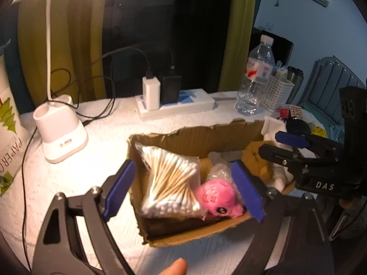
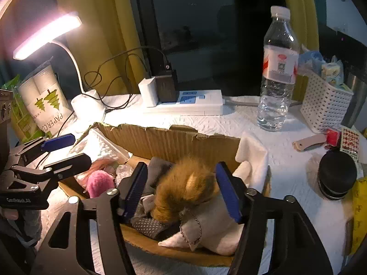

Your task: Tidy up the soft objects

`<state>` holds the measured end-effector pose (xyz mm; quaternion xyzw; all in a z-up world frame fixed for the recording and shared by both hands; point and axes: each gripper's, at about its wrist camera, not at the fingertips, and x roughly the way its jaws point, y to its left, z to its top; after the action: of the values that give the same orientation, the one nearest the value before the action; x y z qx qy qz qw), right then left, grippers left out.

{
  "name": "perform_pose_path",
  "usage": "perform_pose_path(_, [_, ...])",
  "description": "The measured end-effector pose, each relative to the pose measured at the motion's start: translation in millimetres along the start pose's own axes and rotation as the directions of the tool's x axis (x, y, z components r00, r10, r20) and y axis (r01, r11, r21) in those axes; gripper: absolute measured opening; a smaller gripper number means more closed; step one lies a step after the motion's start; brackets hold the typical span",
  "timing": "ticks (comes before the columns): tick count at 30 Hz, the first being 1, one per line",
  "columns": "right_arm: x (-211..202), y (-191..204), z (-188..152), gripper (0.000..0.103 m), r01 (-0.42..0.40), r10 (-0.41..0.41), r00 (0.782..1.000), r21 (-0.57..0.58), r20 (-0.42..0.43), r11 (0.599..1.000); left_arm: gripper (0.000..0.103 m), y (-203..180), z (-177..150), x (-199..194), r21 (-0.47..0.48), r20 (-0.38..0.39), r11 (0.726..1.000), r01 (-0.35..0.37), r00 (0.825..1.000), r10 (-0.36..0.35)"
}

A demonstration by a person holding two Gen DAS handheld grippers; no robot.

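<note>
**Soft toys and cotton buds sat loose in the torn carton**

Fingers of both tools stood spread, with nothing pinched. The left gripper [image 1: 183,188] hung over the near-left end of the cardboard box [image 1: 195,135], its blue pads [image 1: 119,188] well clear on either side of a bag of cotton swabs [image 1: 169,183] and a pink plush toy [image 1: 215,194]. The right gripper [image 2: 182,190] straddled a brown furry plush [image 2: 185,190] at the box's other end, pads beside the fur but seemingly not pressing it; the fisheye view made that gap hard to judge.

Everything in the box looked light and yielding. The brown plush would likely squash under the pads, so a grip across its thick middle should hold better than one on the fur tips, which could slip free. A bead chain [image 2: 192,226] trailed from it and might snag on the grey sock [image 2: 149,224] lying beneath. The swab bag was probably slippery film over a stiff bundle of sticks; taking it across the narrow waist seemed safest. The pink plush lay partly wrapped in clear plastic, best taken by its rounded head.

A white cloth [image 2: 252,155] draped over the box's far-right corner. Behind stood a water bottle [image 2: 277,68], a power strip [image 2: 190,103] and a desk lamp [image 1: 62,133].
</note>
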<state>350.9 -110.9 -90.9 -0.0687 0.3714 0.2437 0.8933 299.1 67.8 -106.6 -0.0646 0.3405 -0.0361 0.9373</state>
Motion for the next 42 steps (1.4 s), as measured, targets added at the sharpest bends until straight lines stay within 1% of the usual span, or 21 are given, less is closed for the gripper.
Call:
perform_pose_path(6, [-20.2, 7.2, 0.5, 0.069, 0.017, -0.017, 0.999, -0.005, 0.032, 1.000, 0.089, -3.3, 1.5, -25.0, 0.012, 0.048, 1.000, -0.021, 0.999, 0.020])
perform_pose_path(8, [-27.6, 9.4, -0.5, 0.069, 0.021, -0.020, 0.999, -0.008, 0.041, 1.000, 0.093, -5.1, 1.8, -35.1, 0.014, 0.064, 1.000, -0.021, 0.998, 0.020])
perform_pose_path(18, [-73.2, 23.1, -10.8, 0.069, 0.042, -0.040, 0.995, -0.018, 0.096, 0.999, 0.096, -21.7, -6.0, -82.8, 0.029, 0.121, 1.000, -0.001, 0.993, -0.002])
perform_pose_path(25, [-105.2, 34.8, -21.7, 0.069, 0.061, -0.057, 0.990, -0.021, 0.131, 0.998, 0.096, -36.6, -16.1, -118.5, 0.066, 0.164, 0.998, 0.003, 0.986, -0.014])
perform_pose_path(29, [-125.2, 42.7, -28.3, 0.069, 0.068, -0.064, 0.986, -0.024, 0.157, 0.997, 0.096, -42.0, -21.9, -137.2, 0.070, 0.186, 0.997, 0.012, 0.982, -0.025])
perform_pose_path(31, [-134.7, 46.4, -31.3, 0.069, 0.073, -0.067, 0.983, -0.025, 0.169, 0.997, 0.096, -44.4, -24.3, -146.6, 0.067, 0.201, 0.998, 0.005, 0.979, -0.018])
perform_pose_path(33, [-145.7, 49.9, -35.1, 0.069, 0.078, -0.072, 0.981, -0.028, 0.183, 0.997, 0.099, -45.9, -27.1, -157.3, 0.058, 0.220, 0.998, 0.003, 0.975, -0.016])
perform_pose_path(34, [-150.4, 51.6, -36.9, 0.069, 0.083, -0.076, 0.979, -0.028, 0.188, 0.996, 0.103, -46.3, -28.4, -162.2, 0.052, 0.228, 0.999, 0.006, 0.974, -0.017])
perform_pose_path(35, [-155.0, 52.7, -38.6, 0.070, 0.087, -0.080, 0.978, -0.029, 0.192, 0.996, 0.103, -47.2, -30.0, -168.0, 0.047, 0.236, 0.999, 0.010, 0.971, -0.021])
perform_pose_path(38, [-170.4, 57.7, -45.6, 0.083, 0.102, -0.094, 0.974, -0.028, 0.204, 0.994, 0.103, -51.9, -34.8, -182.4, 0.053, 0.241, 0.998, 0.018, 0.970, -0.030])
perform_pose_path(42, [-190.3, 60.8, -55.7, 0.083, 0.133, -0.125, 0.967, -0.021, 0.224, 0.991, 0.103, -59.8, -44.4, -199.8, 0.056, 0.262, 0.998, -0.001, 0.965, -0.013])
